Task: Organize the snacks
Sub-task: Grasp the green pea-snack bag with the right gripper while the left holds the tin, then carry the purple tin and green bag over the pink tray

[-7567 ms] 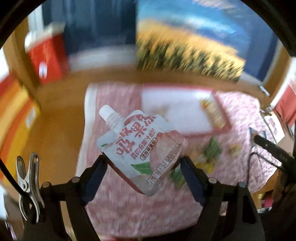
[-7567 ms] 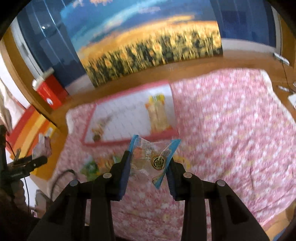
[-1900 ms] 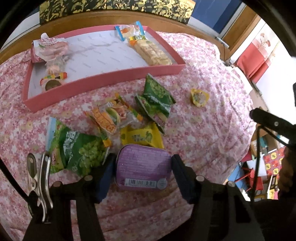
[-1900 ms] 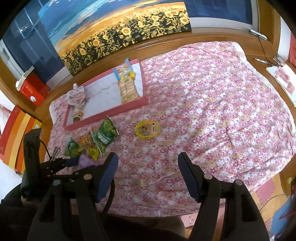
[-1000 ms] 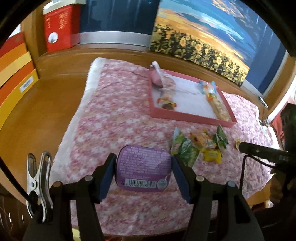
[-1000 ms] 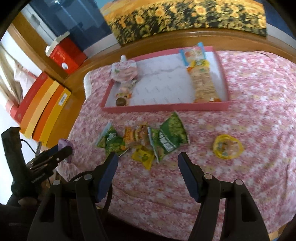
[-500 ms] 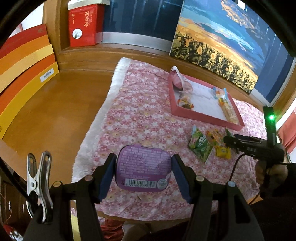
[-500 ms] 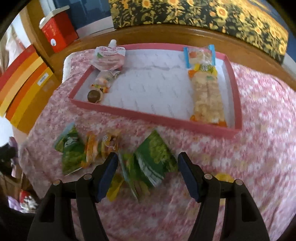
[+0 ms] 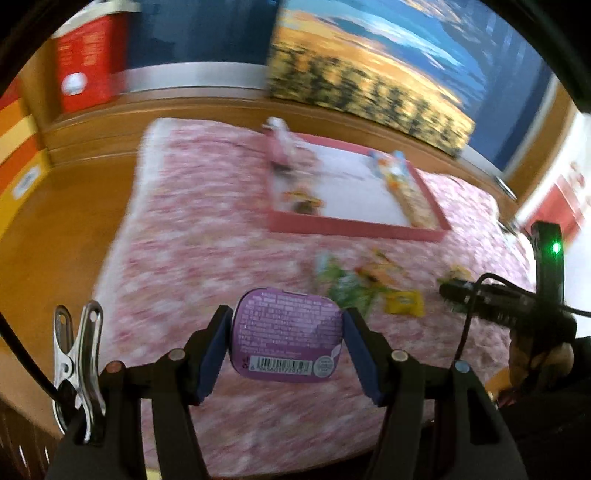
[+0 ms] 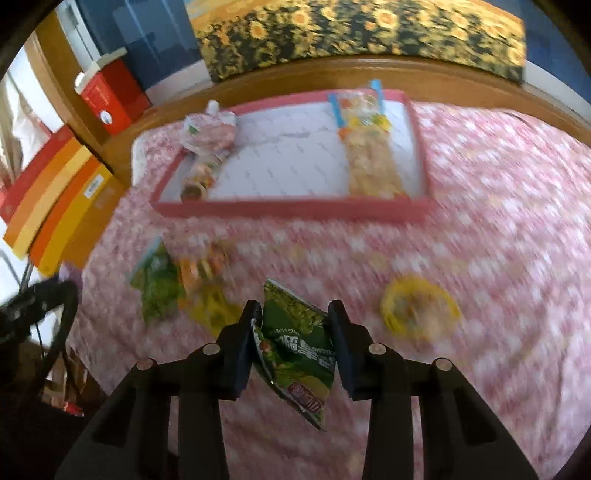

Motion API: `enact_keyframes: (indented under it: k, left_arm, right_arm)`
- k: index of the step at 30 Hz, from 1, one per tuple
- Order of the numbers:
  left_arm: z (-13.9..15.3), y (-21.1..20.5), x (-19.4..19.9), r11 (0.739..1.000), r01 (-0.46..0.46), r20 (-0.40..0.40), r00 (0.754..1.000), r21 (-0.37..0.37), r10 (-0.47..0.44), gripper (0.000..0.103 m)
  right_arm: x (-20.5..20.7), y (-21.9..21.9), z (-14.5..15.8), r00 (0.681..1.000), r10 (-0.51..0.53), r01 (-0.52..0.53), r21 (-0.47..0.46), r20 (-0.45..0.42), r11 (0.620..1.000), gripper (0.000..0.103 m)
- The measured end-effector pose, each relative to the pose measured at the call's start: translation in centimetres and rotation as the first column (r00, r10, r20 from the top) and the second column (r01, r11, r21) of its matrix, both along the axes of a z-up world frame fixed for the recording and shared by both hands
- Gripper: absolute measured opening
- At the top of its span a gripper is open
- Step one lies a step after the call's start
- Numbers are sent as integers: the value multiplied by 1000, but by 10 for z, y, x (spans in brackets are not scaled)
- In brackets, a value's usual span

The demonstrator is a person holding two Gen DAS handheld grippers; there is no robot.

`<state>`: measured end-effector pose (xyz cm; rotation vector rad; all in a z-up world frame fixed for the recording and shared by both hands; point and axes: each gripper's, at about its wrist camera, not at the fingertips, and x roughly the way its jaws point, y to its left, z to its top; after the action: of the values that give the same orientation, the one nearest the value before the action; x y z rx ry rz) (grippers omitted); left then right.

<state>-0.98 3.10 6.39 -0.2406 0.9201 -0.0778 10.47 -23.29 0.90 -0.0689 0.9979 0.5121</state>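
My left gripper is shut on a purple tin with a barcode, held above the pink flowered cloth. My right gripper is shut on a green snack packet, held above the cloth. The pink tray lies beyond; it also shows in the left wrist view. It holds a pink pouch, small sweets and a long cracker pack. Loose green and orange packets and a yellow round snack lie on the cloth.
A wooden ledge runs behind the cloth, with a sunflower picture and a red box. Orange and yellow boxes stand at the left. The right gripper's handle shows at the right of the left wrist view.
My right gripper was open and empty; it has closed on the green packet and lifted it. My left gripper has swung toward the tray with the purple tin.
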Motion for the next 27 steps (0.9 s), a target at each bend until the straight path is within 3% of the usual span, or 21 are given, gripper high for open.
enact_keyframes:
  k: [3, 6, 11, 21, 23, 24, 27]
  left_arm:
    - [-4, -27, 15, 994, 107, -11, 994, -7, -107, 64]
    - [-6, -49, 25, 982, 189, -19, 982, 10, -189, 64]
    - [-4, -63, 28, 968, 249, -7, 968, 29, -249, 64]
    - [-5, -49, 22, 978, 205, -16, 979, 29, -205, 64]
    - [-5, -49, 20, 979, 201, -17, 979, 33, -201, 64]
    - [-5, -49, 19, 979, 200, -16, 980, 36, -200, 64]
    - [7, -45, 14, 982, 181, 36, 982, 54, -183, 64]
  right_arm:
    - [-20, -9, -5, 999, -3, 6, -105, 34, 994, 41]
    - [-33, -13, -10, 1000, 0, 5, -192, 28, 981, 61]
    - [-47, -25, -3, 999, -10, 15, -117, 41, 993, 77]
    - [-26, -44, -21, 987, -71, 84, 86, -147, 993, 77]
    - [-25, -48, -22, 984, -94, 110, 103, -154, 989, 67]
    - [-26, -47, -21, 984, -102, 115, 87, -148, 990, 48]
    - [-32, -44, -7, 991, -102, 108, 65, -91, 992, 43]
